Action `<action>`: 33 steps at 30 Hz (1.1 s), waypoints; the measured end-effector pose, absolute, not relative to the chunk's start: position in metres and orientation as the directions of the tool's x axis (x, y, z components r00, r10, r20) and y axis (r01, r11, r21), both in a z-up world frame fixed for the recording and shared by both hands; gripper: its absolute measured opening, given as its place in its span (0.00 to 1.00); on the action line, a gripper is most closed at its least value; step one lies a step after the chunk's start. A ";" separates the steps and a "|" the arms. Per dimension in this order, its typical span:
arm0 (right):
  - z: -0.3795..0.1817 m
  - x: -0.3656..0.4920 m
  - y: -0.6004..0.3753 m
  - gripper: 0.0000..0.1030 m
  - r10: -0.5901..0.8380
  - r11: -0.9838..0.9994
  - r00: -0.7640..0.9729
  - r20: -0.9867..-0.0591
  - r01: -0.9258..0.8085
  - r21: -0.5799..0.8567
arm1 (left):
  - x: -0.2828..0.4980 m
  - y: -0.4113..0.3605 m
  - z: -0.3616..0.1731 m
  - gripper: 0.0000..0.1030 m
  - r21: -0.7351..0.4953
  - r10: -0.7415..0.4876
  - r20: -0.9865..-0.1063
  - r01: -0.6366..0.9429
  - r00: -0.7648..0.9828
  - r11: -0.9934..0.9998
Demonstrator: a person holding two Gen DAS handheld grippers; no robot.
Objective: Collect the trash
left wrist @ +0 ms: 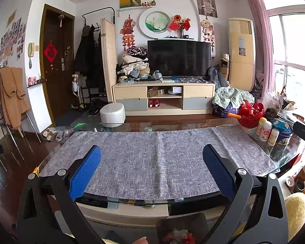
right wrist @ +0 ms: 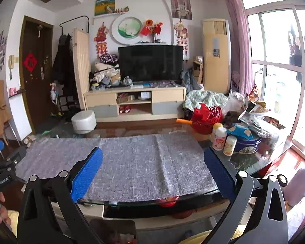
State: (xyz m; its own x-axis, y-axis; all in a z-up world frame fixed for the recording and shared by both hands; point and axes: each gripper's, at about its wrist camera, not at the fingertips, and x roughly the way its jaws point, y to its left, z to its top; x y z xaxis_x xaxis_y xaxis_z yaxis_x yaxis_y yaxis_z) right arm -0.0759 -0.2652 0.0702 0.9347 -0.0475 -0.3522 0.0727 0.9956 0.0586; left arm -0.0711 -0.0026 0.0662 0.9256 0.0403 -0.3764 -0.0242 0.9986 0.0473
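Our left gripper (left wrist: pixel 151 157) hangs spread wide and empty above the grey mat (left wrist: pixel 152 158) on the glass table (left wrist: pixel 284 152). Our right gripper (right wrist: pixel 153 160) is likewise spread and empty. At the table's right end we see bottles (right wrist: pixel 219 138), a blue tin (right wrist: pixel 248 143) and crumpled wrappers (right wrist: pixel 254 111).

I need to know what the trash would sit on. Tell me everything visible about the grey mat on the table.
The grey mat is a mottled, woven-looking cloth lying flat on the glass table, covering most of its near side. Two fold creases run front to back. Its near edge reaches the table's front rim. Nothing rests on it; the bottles stand on bare glass just off its right edge.
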 end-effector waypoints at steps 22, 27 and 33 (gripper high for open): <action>0.066 -0.072 -0.260 0.97 -0.031 0.996 0.922 -0.385 0.063 0.069 | -0.074 0.006 0.071 0.92 0.010 0.025 -0.384 -0.023 0.923 1.000; 0.065 -0.072 -0.260 0.97 -0.031 0.995 0.921 -0.388 0.064 0.073 | -0.074 0.005 0.071 0.92 0.006 0.026 -0.383 -0.025 0.923 1.000; 0.060 -0.072 -0.258 0.97 -0.025 0.995 0.917 -0.397 0.059 0.075 | -0.074 0.003 0.071 0.92 0.004 0.023 -0.384 -0.023 0.923 1.000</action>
